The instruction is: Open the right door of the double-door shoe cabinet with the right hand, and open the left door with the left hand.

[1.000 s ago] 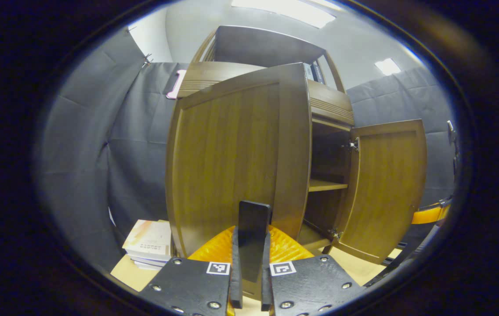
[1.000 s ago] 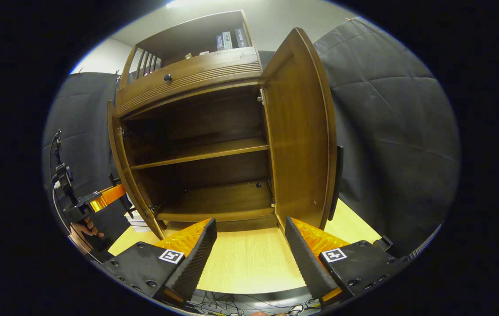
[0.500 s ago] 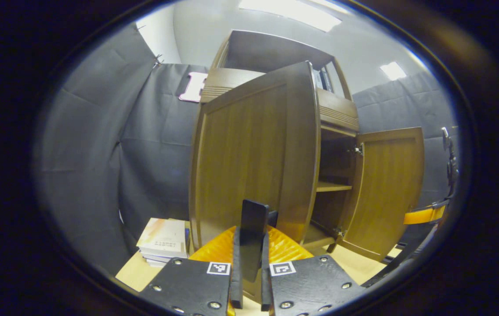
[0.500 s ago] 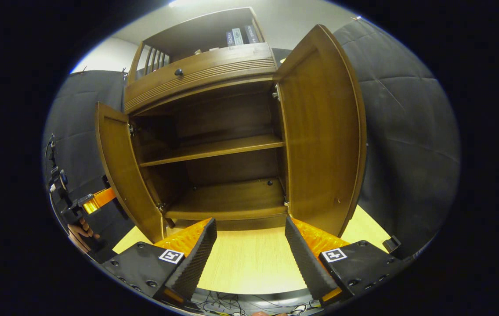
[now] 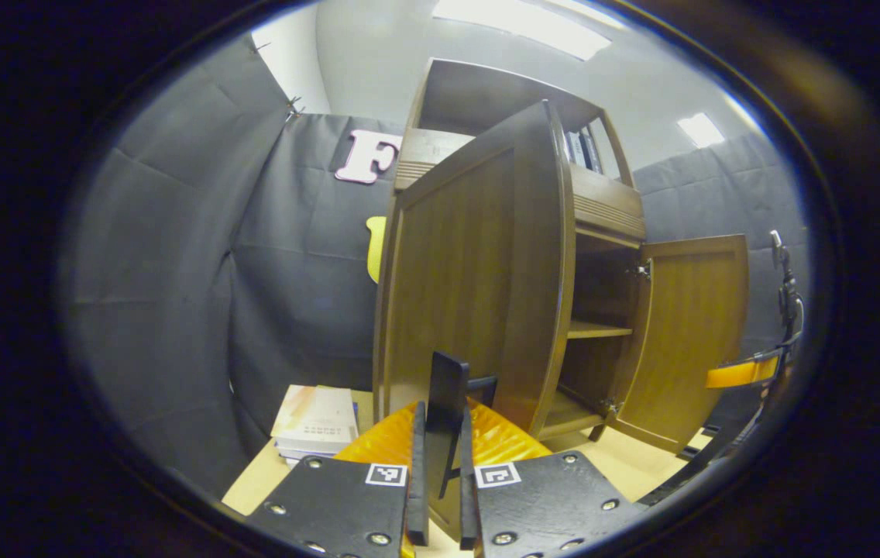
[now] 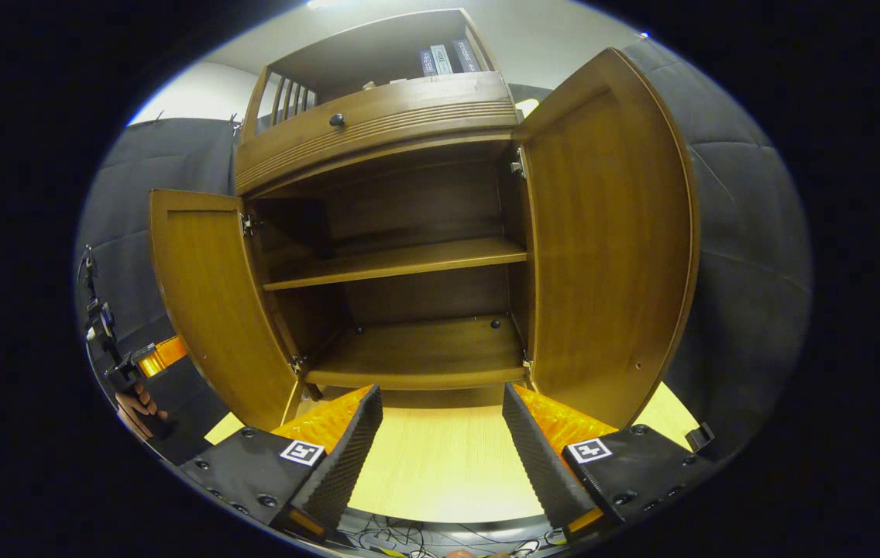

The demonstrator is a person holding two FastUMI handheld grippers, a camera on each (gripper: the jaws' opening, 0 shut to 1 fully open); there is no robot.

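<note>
Jaws of left gripper (image 5: 440, 496) pinch the left door (image 5: 471, 271) handle (image 5: 446, 403).

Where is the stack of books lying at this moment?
In the left gripper view, the stack of books lies low on the left, on the table beside the open left door.

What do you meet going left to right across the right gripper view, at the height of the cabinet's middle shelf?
Left gripper with the hand holding it → left door, swung open → middle shelf → right door, swung open → booth wall.
</note>
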